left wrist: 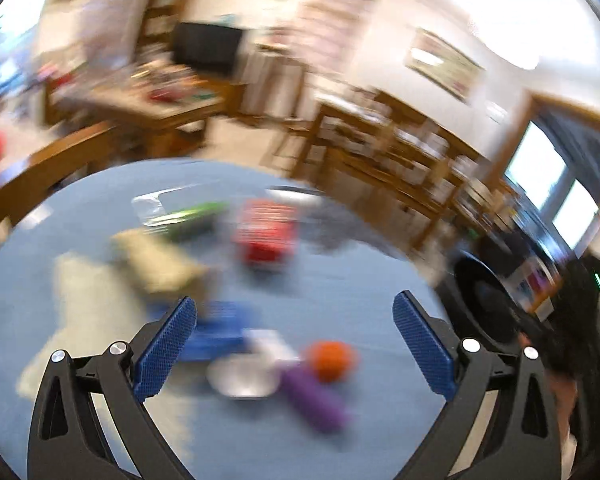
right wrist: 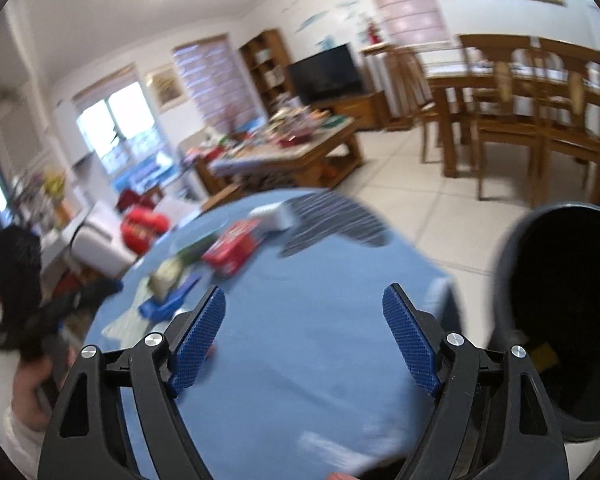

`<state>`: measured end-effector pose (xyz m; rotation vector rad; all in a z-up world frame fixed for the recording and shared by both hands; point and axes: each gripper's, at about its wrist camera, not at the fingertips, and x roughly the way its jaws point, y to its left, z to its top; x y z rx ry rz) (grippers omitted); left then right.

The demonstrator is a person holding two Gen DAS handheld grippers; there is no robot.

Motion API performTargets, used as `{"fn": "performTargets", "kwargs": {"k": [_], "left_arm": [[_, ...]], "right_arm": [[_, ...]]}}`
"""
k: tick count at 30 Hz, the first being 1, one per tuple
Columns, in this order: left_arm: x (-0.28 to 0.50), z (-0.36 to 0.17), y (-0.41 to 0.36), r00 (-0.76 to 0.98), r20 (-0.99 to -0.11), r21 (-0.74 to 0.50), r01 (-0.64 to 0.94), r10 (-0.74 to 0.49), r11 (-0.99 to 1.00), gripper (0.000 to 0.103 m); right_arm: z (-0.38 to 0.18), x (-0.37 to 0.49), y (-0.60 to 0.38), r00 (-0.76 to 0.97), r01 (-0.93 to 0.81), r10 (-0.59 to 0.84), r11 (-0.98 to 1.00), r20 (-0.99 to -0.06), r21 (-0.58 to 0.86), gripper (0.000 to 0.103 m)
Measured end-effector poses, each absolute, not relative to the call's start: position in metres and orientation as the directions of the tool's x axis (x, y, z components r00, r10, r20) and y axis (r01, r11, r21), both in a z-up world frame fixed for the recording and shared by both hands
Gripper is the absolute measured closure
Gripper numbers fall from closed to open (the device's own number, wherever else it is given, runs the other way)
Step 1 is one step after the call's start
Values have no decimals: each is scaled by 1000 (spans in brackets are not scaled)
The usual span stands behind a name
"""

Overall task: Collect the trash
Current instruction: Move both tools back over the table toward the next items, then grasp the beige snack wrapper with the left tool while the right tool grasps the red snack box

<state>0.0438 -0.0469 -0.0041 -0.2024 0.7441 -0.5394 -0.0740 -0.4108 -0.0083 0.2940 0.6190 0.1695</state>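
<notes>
The left gripper (left wrist: 294, 326) has its fingers (left wrist: 166, 350) spread wide with nothing between them. Just beyond them, in the blurred left wrist view, a cluster of litter lies on the blue-covered table (left wrist: 360, 280): an orange ball (left wrist: 331, 360), a purple roll (left wrist: 314, 400) with its long axis running from near right to far left, a shallow silver dish (left wrist: 242, 376) and a blue wrapper (left wrist: 220, 332). Farther off sit a red packet (left wrist: 266, 232) and a green-edged clear bag (left wrist: 180, 212).

The right gripper (right wrist: 304, 328) is also open and empty, over bare cloth, with the same litter far to its left. The dark bin (right wrist: 560, 320) stands just to its right, off the table edge. By my judgement the left hand is nearer the trash, the right nearer the bin.
</notes>
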Motion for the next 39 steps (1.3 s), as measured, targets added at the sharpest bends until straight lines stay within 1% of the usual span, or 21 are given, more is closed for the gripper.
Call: {"fn": "performTargets", "kwargs": {"k": [3, 6, 11, 15, 19, 20, 22, 23, 25, 26, 27, 28, 30, 31, 34, 36, 37, 39], "left_arm": [[75, -18, -7, 607, -629, -426, 255, -487, 868, 5], [99, -31, 4, 572, -664, -452, 208, -483, 868, 6], [129, -51, 10, 511, -698, -489, 172, -502, 855, 6], [136, -58, 4, 487, -706, -496, 178, -514, 850, 6], [137, -63, -6, 490, -722, -449, 206, -488, 870, 6], [136, -63, -7, 496, -723, -436, 213, -481, 875, 8], [136, -64, -9, 511, -734, -391, 221, -448, 893, 21], [135, -64, -10, 519, -738, -369, 226, -432, 901, 30], [133, -64, -10, 522, -737, -357, 238, -429, 903, 43], [133, -65, -9, 517, -737, -357, 249, -435, 900, 57], [132, -66, -9, 513, -735, -357, 262, -442, 897, 61], [133, -67, -8, 506, -734, -363, 272, -453, 891, 65], [134, -69, -9, 492, -736, -370, 283, -465, 885, 76], [133, -69, -9, 495, -734, -370, 284, -465, 885, 77], [131, -71, -2, 478, -714, -423, 287, -511, 859, 82], [126, -67, 0, 489, -697, -433, 296, -525, 851, 86], [121, -63, 4, 501, -670, -449, 315, -548, 836, 88], [113, -56, 9, 522, -646, -451, 327, -557, 830, 91]], "right_arm": [[-12, -49, -378, 772, -100, 268, 947, -576, 306, 23], [-12, -14, -348, 734, -129, 295, 945, -612, 300, 23], [-14, 56, -315, 675, -132, 308, 945, -671, 301, 23], [-23, 95, -294, 634, -131, 269, 961, -725, 243, 23], [-37, 129, -272, 599, -117, 215, 976, -771, 181, 23], [-41, 135, -269, 590, -113, 201, 980, -782, 167, 23], [-49, 145, -264, 581, -97, 172, 985, -796, 142, 23], [-53, 149, -262, 576, -91, 161, 987, -802, 133, 23], [-59, 157, -259, 570, -82, 148, 989, -809, 124, 23], [-59, 159, -259, 571, -77, 142, 990, -809, 119, 23], [-60, 160, -259, 577, -76, 140, 990, -804, 117, 23], [-60, 162, -258, 581, -76, 134, 991, -803, 111, 32], [-60, 164, -256, 574, -86, 133, 991, -808, 102, 36], [-61, 165, -256, 569, -91, 137, 990, -811, 104, 39], [-61, 165, -255, 556, -106, 145, 989, -818, 104, 46], [-60, 162, -259, 553, -104, 148, 989, -820, 109, 49], [-58, 160, -262, 554, -103, 161, 987, -817, 124, 50], [-55, 152, -270, 566, -101, 193, 981, -801, 165, 50]]}}
